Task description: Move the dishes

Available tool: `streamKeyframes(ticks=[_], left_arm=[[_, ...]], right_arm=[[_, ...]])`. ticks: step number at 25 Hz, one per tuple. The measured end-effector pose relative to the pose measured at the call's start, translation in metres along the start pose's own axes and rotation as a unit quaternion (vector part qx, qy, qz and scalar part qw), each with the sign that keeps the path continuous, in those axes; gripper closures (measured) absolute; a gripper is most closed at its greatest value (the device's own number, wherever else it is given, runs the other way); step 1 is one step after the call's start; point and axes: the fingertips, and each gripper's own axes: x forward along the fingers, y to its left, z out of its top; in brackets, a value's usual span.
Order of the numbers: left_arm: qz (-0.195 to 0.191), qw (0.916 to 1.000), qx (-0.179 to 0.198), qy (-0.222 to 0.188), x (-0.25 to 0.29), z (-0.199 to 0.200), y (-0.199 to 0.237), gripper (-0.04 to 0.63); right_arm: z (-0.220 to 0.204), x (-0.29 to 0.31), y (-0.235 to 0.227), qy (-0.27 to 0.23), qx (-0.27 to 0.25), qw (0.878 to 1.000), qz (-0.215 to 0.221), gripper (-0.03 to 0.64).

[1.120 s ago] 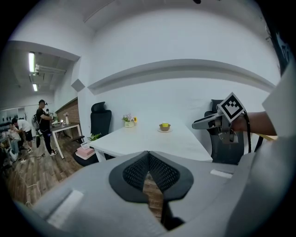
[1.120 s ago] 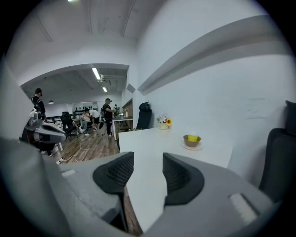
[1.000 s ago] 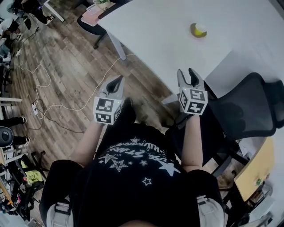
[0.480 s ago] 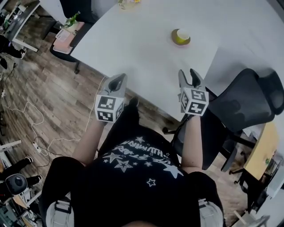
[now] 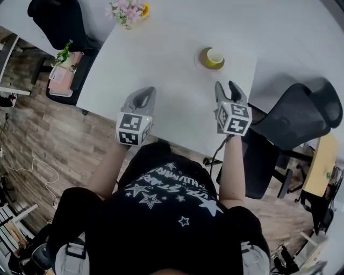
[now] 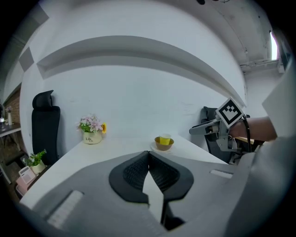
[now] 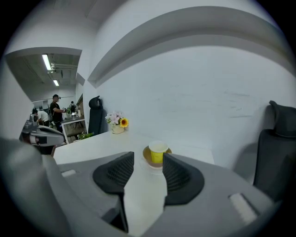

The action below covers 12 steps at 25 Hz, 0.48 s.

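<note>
A yellow cup (image 5: 215,56) stands in an ochre bowl (image 5: 206,60) on a white saucer, far right on the white table (image 5: 161,59). The cup (image 7: 157,152) lies straight ahead of my right gripper (image 5: 228,89), whose jaws stand apart with nothing between them. My left gripper (image 5: 142,98) hovers over the table's near edge, further left, its pads (image 6: 138,170) pressed together and holding nothing. From the left gripper view the bowl (image 6: 163,143) sits ahead and slightly right, and the right gripper (image 6: 217,127) shows beyond it.
A pot of pink and yellow flowers (image 5: 128,11) stands at the table's far left corner. Black office chairs stand to the right (image 5: 301,115) and at the far left (image 5: 56,19). A seat with a plant and pink items (image 5: 64,70) is on the left. People (image 7: 55,111) stand far off.
The view has swung towards the table: the cup and bowl are nearer, the flowers have come into sight, and both grippers now hang over the table's near edge instead of the wooden floor.
</note>
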Motion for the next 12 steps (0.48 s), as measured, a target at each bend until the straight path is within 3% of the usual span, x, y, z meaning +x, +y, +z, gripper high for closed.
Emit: streamKeyframes(ticks=[12], left_arm=[[-0.035,0.9994,-0.003,0.007,0.059,0.01,0.055,0.584]], right_arm=[[0.008,0.095,-0.01,0.044,0.032,0.998,-0.04,0.288]])
